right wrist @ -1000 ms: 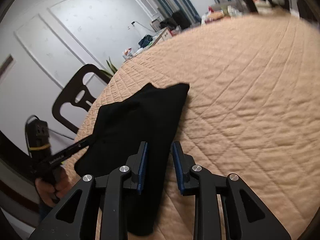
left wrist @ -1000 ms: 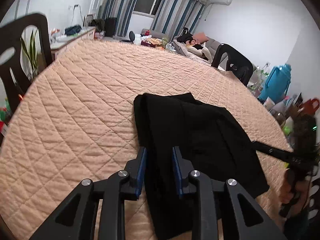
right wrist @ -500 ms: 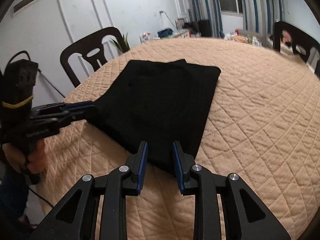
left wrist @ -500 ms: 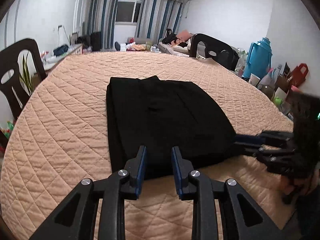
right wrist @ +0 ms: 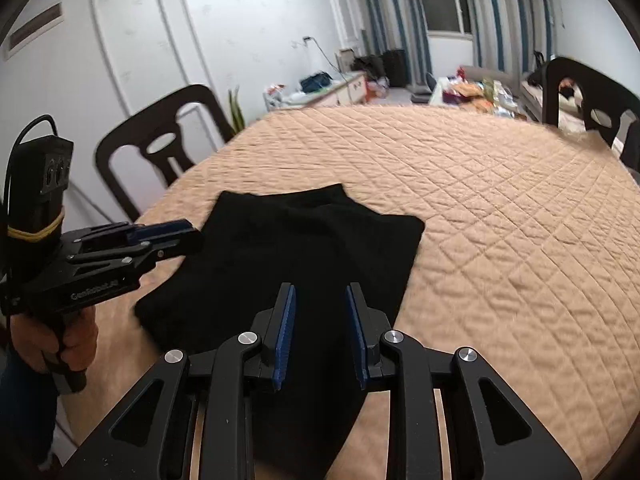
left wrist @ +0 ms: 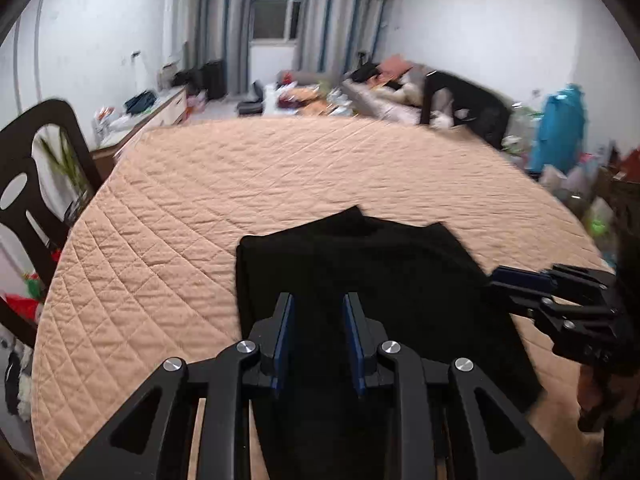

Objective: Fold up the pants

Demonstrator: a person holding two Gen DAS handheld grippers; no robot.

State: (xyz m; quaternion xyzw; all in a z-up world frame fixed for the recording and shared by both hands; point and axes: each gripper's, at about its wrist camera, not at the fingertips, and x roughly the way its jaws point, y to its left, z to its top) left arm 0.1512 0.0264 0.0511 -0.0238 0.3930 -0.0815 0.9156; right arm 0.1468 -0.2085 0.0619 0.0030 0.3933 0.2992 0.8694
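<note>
pants point(left wrist: 360, 280) lie folded into a black block on the quilted peach table point(left wrist: 200, 200), toward its near edge, with two stepped corners at their far end, at about 12 o'clock from you. your left tool point(left wrist: 318, 320) hangs over the near part of the fabric with its blue-lined fingers spread and nothing between them. in the left wrist view your right tool point(left wrist: 496, 278) comes in from 3 o'clock, its tip at the right edge of the pants; whether it touches the cloth you cannot tell from here. in the right wrist view your right tool point(right wrist: 320, 320) is likewise spread over the near end of the pants, gripping nothing, and your left tool point(right wrist: 188, 234) reaches in from 9 o'clock beside the left edge. a dark chair point(right wrist: 160, 148) stands at the table's left side.
</note>
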